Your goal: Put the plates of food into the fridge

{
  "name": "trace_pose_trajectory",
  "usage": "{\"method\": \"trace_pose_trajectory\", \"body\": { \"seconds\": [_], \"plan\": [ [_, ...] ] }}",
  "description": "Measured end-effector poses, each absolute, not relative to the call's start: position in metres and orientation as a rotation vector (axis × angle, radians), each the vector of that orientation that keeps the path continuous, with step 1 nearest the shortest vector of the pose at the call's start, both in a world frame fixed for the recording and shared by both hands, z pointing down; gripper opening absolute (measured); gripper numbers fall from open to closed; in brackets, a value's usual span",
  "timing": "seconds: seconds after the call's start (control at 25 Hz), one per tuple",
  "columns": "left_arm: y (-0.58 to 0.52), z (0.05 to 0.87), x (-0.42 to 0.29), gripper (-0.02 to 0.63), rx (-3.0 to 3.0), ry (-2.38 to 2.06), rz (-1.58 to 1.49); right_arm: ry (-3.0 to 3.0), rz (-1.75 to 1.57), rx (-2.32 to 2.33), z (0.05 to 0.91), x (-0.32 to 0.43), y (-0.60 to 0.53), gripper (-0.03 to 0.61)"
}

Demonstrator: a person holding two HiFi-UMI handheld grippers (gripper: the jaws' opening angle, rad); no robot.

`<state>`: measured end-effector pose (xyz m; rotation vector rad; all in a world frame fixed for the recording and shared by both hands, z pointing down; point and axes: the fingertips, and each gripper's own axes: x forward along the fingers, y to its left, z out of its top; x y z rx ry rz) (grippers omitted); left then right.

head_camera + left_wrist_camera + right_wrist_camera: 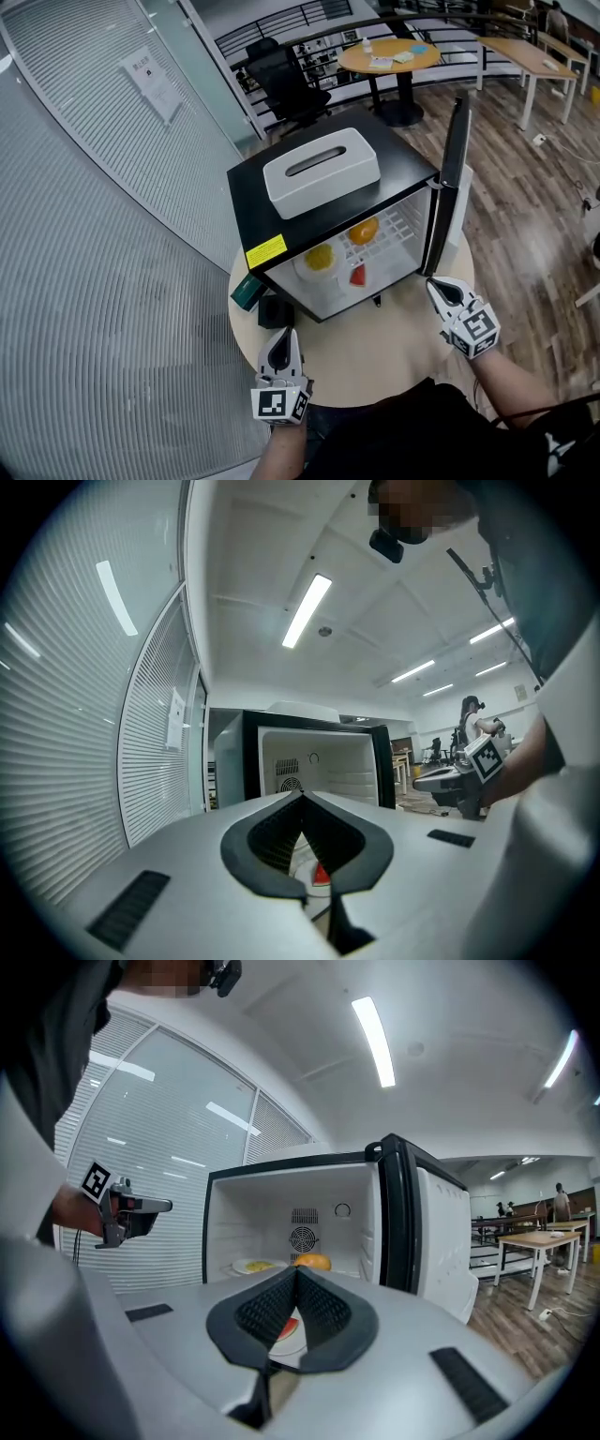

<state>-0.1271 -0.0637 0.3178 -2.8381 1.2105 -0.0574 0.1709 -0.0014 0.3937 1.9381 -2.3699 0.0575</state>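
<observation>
At frame centre, the fridge [248,187] stands open with three plates [319,258] of food on its shelf, so loading looks complete. The next move likely calls for swinging the door [454,178] shut. The left gripper [281,335] at lower centre and the right gripper [437,287] beside the door's bottom edge hover over the table [375,361], jaws closed, holding nothing.

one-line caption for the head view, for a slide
Plates of food inside the open fridge; left gripper and right gripper, both shut, hover before it.
</observation>
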Motion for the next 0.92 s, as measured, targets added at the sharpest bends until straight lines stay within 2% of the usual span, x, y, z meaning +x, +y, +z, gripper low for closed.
{"method": "trace_pose_trajectory", "body": {
  "seconds": [0.44, 0.72, 0.92],
  "plan": [
    [-0.044, 0.314, -0.136, 0.005, -2.825, 1.226, -0.034, -2.383, 0.128, 1.946, 0.407, 0.164, -0.007, 0.006],
    [-0.015, 0.331, -0.186, 0.006, -2.809, 1.305, -0.103, -2.428, 0.187, 1.935, 0.419, 0.128, -0.004, 0.006],
    [0.009, 0.342, -0.195, 0.006, -2.894, 1.185, -0.143, -2.388, 0.225, 1.945, 0.422, 0.109, 0.028, 0.006]
  ]
}}
